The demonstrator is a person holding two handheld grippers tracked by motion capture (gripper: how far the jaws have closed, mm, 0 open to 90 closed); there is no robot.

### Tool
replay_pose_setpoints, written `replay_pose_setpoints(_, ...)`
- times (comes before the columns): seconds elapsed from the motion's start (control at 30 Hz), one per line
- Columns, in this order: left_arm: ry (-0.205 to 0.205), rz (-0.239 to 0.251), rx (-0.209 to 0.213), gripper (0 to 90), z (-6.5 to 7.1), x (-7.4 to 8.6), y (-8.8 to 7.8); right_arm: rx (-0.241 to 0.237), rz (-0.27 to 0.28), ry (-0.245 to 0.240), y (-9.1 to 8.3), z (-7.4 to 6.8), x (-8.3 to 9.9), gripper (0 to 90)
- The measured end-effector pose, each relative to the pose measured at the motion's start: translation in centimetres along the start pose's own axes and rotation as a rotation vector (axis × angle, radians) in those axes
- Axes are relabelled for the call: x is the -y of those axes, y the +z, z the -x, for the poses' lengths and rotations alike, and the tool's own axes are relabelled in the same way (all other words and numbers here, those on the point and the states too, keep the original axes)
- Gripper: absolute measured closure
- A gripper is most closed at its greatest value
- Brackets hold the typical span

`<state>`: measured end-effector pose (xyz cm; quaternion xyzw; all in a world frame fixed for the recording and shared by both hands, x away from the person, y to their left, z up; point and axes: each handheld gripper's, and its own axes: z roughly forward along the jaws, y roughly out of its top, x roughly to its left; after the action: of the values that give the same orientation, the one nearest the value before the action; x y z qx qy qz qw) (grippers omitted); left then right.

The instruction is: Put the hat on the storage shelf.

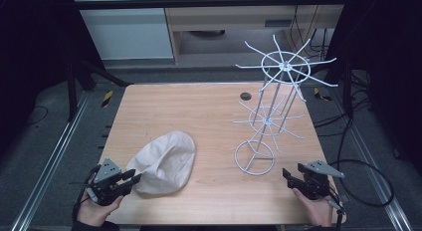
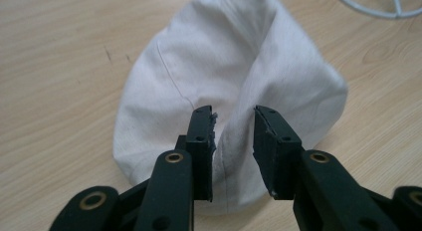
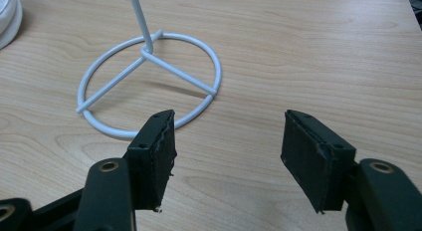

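One white cloth cap (image 1: 165, 163); one white wire rack (image 1: 271, 114); two grippers, perhaps nothing else on the table (image 1: 209, 111)

A wooden table (image 1: 209, 111) carries a white cap (image 1: 166, 161) and a wire rack (image 1: 255, 159).

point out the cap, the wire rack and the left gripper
cap (image 1: 166, 161): high view, middle of the white cloth.
wire rack (image 1: 254, 158): high view, ring base on the table.
left gripper (image 1: 135, 177): high view, between the tips of its jaws.

No text, label, brand, number or sign can be read anywhere in these views: none on the pale cloth cap (image 1: 166, 163), none on the white wire rack (image 1: 271, 111), none on the wooden counter (image 1: 199, 111).
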<state>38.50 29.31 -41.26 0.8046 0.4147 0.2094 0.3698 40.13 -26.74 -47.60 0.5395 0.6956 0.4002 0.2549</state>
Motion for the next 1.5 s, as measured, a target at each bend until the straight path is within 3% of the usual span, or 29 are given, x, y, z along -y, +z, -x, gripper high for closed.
replay_pose_setpoints(0.1,-0.014,0.042,-0.001,69.0,0.3,-1.0,-1.2,0.0,-0.003,0.006,0.0,0.0,0.0,38.1)
replay_pose_setpoints(0.23,-0.027,0.072,-0.013,69.7,0.4,-2.2,-1.5,-0.002,-0.005,0.009,0.0,0.0,0.0,38.1)
replay_pose_setpoints(0.37,-0.051,0.112,-0.021,70.0,0.8,-4.7,-0.9,0.002,-0.009,0.006,0.1,0.0,0.0,38.1)
replay_pose_setpoints(0.5,-0.04,0.125,-0.02,64.7,1.3,-6.5,0.3,0.004,-0.009,-0.002,0.2,0.0,0.1,38.0)
replay_pose_setpoints(0.57,-0.034,0.114,-0.029,61.1,1.5,-7.5,1.5,0.004,-0.01,-0.001,0.2,0.1,0.1,38.1)
replay_pose_setpoints(0.6,-0.03,0.093,-0.037,60.1,1.7,-8.4,3.0,0.003,-0.01,0.003,0.2,0.1,0.1,38.0)
replay_pose_setpoints(0.63,-0.03,0.093,-0.037,59.5,1.7,-8.4,3.0,0.003,-0.01,0.003,0.2,0.1,0.1,38.0)
replay_pose_setpoints(0.7,-0.025,0.062,-0.046,57.7,2.1,-9.2,5.1,0.005,-0.009,0.003,0.2,0.1,0.1,38.0)
replay_pose_setpoints(0.83,-0.026,0.022,-0.052,54.3,2.6,-9.4,7.5,0.004,-0.01,0.002,0.2,0.2,0.1,38.0)
replay_pose_setpoints(1.03,-0.019,-0.046,-0.062,56.0,2.8,-9.0,9.3,-0.002,-0.017,0.008,0.2,0.1,0.1,38.1)
replay_pose_setpoints(1.1,-0.015,-0.082,-0.071,58.8,2.9,-8.8,10.2,-0.005,-0.017,0.007,0.3,0.1,0.1,38.2)
replay_pose_setpoints(1.27,-0.024,-0.106,-0.074,68.3,2.9,-8.7,10.8,-0.005,-0.018,0.01,0.2,0.1,0.1,38.2)
replay_pose_setpoints(1.3,-0.029,-0.116,-0.063,75.6,2.8,-8.6,11.0,-0.006,-0.019,0.008,0.3,0.1,0.1,38.3)
replay_pose_setpoints(1.4,-0.026,-0.114,-0.06,85.5,2.8,-8.7,11.0,-0.004,-0.017,0.003,0.3,0.2,0.1,38.3)
replay_pose_setpoints(1.5,-0.006,-0.107,-0.043,87.6,2.9,-8.7,10.9,-0.007,-0.018,0.005,0.3,0.2,0.1,38.4)
